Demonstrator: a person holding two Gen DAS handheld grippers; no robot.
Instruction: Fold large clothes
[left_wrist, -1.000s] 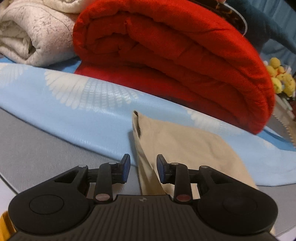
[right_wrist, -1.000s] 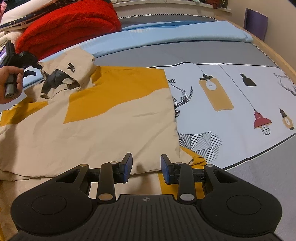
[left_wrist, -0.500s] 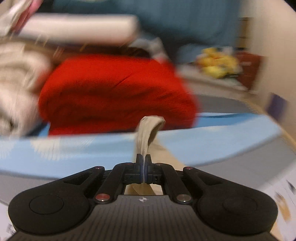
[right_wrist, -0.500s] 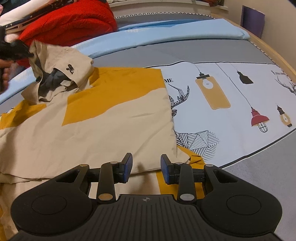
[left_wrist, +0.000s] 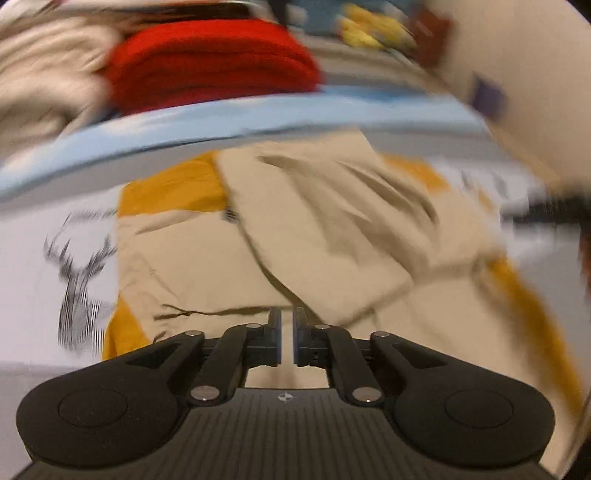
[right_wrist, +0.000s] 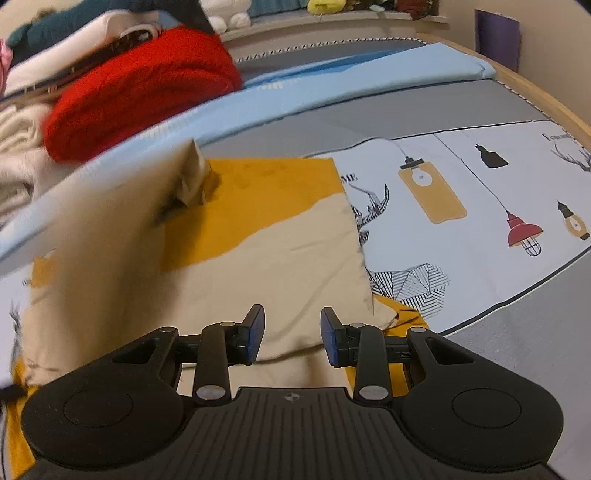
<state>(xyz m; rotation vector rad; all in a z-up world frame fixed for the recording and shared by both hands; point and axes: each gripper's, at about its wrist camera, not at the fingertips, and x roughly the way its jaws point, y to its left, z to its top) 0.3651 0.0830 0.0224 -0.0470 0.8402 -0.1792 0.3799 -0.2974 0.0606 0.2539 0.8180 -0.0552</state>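
Left wrist view is smeared with motion blur, yet the left gripper shows its jaws a narrow slit apart, having just been opening, with nothing visibly pinched between the pads; beige cloth lies just beyond the tips. That cloth belongs to the beige and mustard garment, spread on the bed with a beige flap lifted and blurred over its left part. The right gripper hovers low over the garment's near hem, jaws clearly parted and gripping nothing. Behind the garment a folded light blue sheet runs across the bed, and beyond it a folded red blanket sits against cream blankets and other stacked textiles, crowding the far left corner. To the right of the garment's straight edge, the white cover printed with lamps and deer lies flat and bare, then a grey sheet reaches toward the wooden bed frame. A purple panel leans at the wall beyond the frame.
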